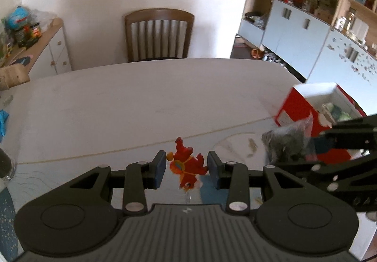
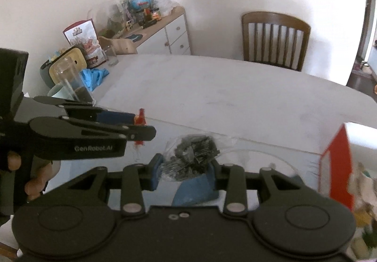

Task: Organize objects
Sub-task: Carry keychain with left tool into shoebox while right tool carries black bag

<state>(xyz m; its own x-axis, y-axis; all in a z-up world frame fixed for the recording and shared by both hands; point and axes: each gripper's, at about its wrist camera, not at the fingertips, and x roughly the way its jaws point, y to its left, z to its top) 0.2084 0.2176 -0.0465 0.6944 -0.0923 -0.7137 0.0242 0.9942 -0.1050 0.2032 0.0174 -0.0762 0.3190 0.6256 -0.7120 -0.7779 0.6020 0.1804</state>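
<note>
My left gripper (image 1: 186, 168) is shut on a small red and orange toy figure (image 1: 186, 165), held above the table; it also shows in the right wrist view (image 2: 141, 120) between the left gripper's fingers. My right gripper (image 2: 186, 167) is shut on a clear plastic bag of dark grey pieces (image 2: 192, 155), also seen in the left wrist view (image 1: 286, 141) beside the box. A red and white open box (image 1: 313, 106) with things inside stands at the right, close to the right gripper; its red side (image 2: 339, 163) shows in the right wrist view.
A white table (image 1: 141, 101) stretches ahead, with a wooden chair (image 1: 159, 34) behind it. At the table's left end are a glass (image 2: 70, 82), a blue cloth (image 2: 94, 75), a mug and a yellow container. A cluttered sideboard (image 2: 165, 23) stands by the wall. Cabinets (image 1: 306, 33) are at the right.
</note>
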